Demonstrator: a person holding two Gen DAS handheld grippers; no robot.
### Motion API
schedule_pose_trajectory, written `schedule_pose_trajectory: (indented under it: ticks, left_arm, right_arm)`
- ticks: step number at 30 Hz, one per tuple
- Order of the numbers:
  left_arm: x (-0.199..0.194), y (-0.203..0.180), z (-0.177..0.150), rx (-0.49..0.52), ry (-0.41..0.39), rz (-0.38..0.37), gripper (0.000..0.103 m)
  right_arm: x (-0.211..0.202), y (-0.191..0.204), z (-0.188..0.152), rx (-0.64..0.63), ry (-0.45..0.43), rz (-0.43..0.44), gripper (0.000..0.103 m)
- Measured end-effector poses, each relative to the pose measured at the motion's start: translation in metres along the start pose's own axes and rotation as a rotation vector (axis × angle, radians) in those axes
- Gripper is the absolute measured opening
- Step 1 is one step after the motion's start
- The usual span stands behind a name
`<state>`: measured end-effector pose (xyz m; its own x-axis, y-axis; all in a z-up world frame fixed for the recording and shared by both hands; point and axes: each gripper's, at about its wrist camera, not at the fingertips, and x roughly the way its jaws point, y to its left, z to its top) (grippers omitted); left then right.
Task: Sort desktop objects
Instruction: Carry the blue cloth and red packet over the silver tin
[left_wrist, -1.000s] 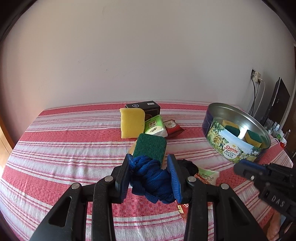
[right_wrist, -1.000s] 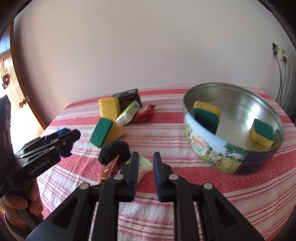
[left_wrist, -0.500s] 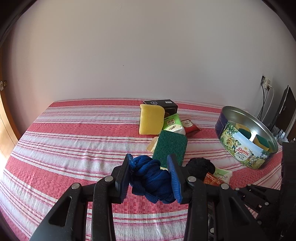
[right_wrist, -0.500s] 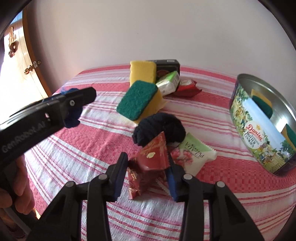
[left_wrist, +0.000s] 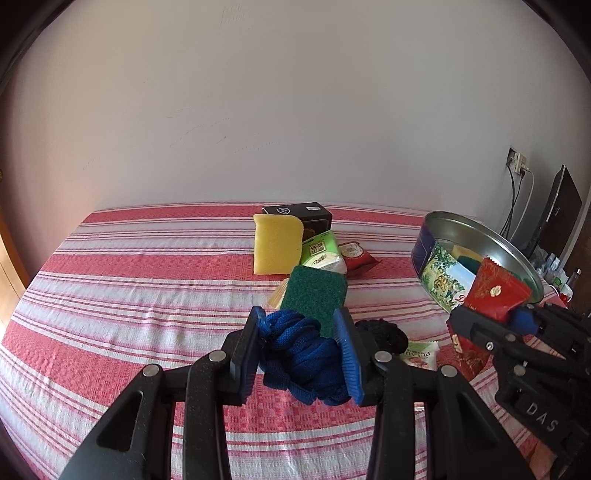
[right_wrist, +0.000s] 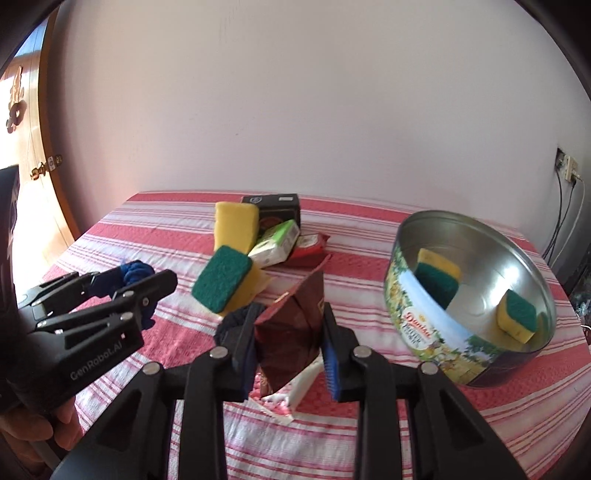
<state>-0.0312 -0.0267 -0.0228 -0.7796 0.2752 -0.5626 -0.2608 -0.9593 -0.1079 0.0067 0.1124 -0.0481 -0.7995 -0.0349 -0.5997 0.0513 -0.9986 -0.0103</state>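
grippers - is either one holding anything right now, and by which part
Both. The left gripper squeezes a bundled blue cloth across its middle. The right gripper pinches a dark red snack packet by its lower half, clear of the table.

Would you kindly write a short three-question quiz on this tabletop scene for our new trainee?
1. True or false: the left gripper is shut on the blue cloth.
2. What does the right gripper hold? A) red packet B) yellow sponge C) black box
3. How many sponges lie inside the cookie tin?

Key: 1 true; 2 A; 3 two: one sponge and another.
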Motion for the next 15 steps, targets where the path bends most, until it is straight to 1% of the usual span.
schedule_pose_trajectory:
  ticks: [3,8,15]
  left_arm:
    - [0.002,-0.012,0.005,0.018,-0.007,-0.022,0.041]
    - [0.007,-0.04,0.013,0.066,-0.022,-0.057,0.041]
    - [0.017,-0.075,0.022,0.096,-0.03,-0.123,0.041]
  right_arm:
    - [-0.01,-0.015,0.004,0.025,-0.018,-0.042,0.029]
    - [-0.011,-0.041,0.007,0.061,-0.025,-0.099,0.029]
    - [-0.011,-0.075,0.012,0.097,-0.031,-0.189,0.029]
